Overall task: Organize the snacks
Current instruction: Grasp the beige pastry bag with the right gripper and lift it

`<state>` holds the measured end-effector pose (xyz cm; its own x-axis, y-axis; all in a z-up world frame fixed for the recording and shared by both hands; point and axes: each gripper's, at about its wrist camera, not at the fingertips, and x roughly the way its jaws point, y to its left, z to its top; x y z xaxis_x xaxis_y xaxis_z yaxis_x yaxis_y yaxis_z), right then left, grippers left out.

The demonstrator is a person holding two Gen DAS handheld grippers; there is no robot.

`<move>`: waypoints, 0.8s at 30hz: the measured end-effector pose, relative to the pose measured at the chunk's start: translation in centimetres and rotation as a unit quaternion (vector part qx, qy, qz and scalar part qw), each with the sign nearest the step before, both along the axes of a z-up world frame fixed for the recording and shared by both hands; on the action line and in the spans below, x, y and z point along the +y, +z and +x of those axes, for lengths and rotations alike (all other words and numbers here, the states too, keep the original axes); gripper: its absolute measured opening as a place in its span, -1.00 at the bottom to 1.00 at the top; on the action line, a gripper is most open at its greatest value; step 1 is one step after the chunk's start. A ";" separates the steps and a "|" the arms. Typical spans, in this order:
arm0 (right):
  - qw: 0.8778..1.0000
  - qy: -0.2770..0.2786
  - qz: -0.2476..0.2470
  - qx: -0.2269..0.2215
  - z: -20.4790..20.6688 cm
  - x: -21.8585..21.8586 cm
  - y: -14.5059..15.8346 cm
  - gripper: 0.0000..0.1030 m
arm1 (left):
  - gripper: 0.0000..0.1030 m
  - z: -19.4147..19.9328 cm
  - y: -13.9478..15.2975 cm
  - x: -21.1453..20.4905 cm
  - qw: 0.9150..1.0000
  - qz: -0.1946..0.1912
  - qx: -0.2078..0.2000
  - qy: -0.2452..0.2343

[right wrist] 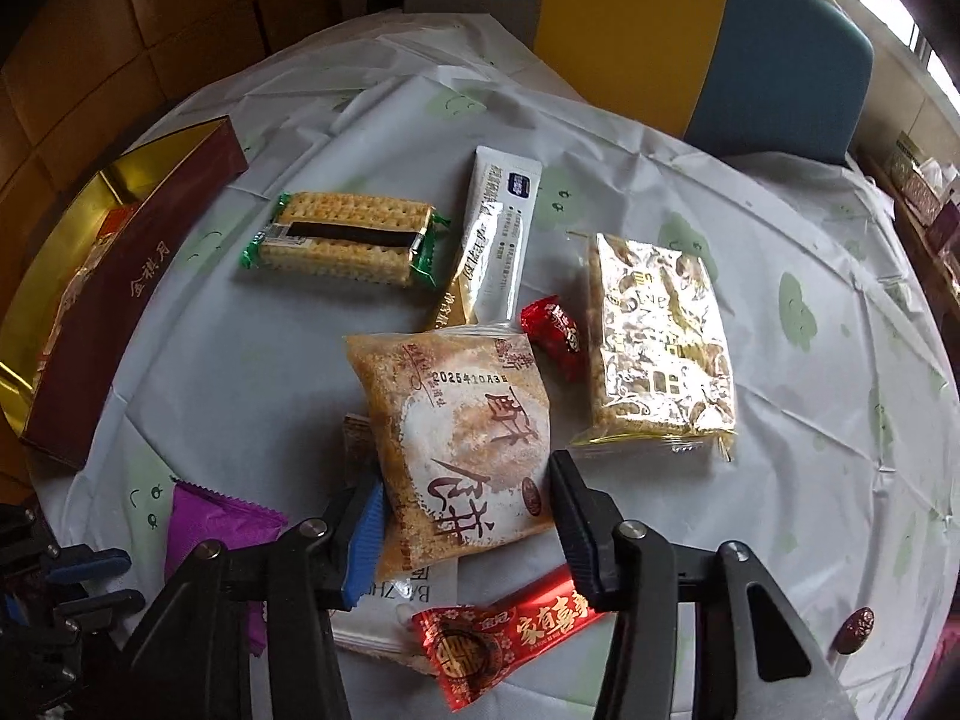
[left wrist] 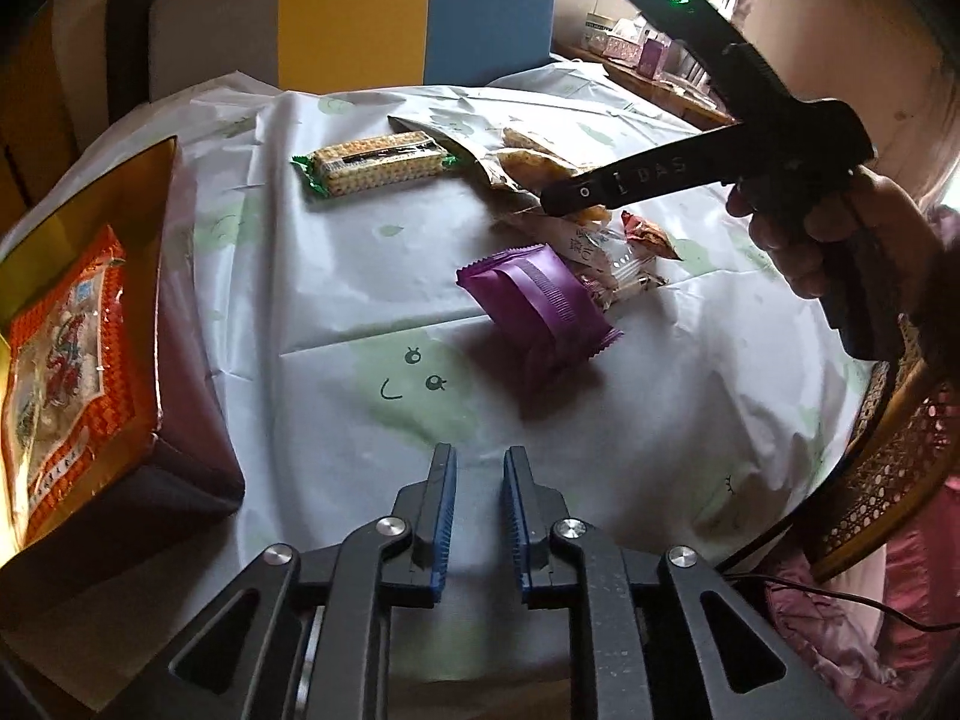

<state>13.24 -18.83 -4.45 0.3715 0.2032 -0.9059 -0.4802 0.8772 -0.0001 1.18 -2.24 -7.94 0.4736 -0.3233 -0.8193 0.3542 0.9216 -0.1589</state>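
My right gripper (right wrist: 465, 474) is shut on a brown pastry packet (right wrist: 456, 420), its blue pad and black finger against the packet's two sides. This packet lies on top of a pile of snacks. My left gripper (left wrist: 478, 456) hangs low over the tablecloth, jaws slightly open with nothing between them. Just ahead of it lies a purple packet (left wrist: 540, 300), also at the lower left of the right wrist view (right wrist: 210, 528). A dark red gift box (left wrist: 180, 330) with a gold lining stands at the left and holds an orange packet (left wrist: 66, 348).
On the round table (right wrist: 810, 420) lie a cracker pack (right wrist: 348, 246), a white stick sachet (right wrist: 498, 228), a red candy (right wrist: 552, 330), a gold-printed clear packet (right wrist: 660, 342), a long red packet (right wrist: 510, 636) and a small dark candy (right wrist: 855, 630). A rattan chair (left wrist: 888, 456) stands at the right edge.
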 end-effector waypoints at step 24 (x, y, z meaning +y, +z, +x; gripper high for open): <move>0.973 0.152 0.167 0.048 -3.2 15.3 8.0 -0.01 | -0.64 -0.9 0.0 2.7 0.998 -0.060 0.003 0.000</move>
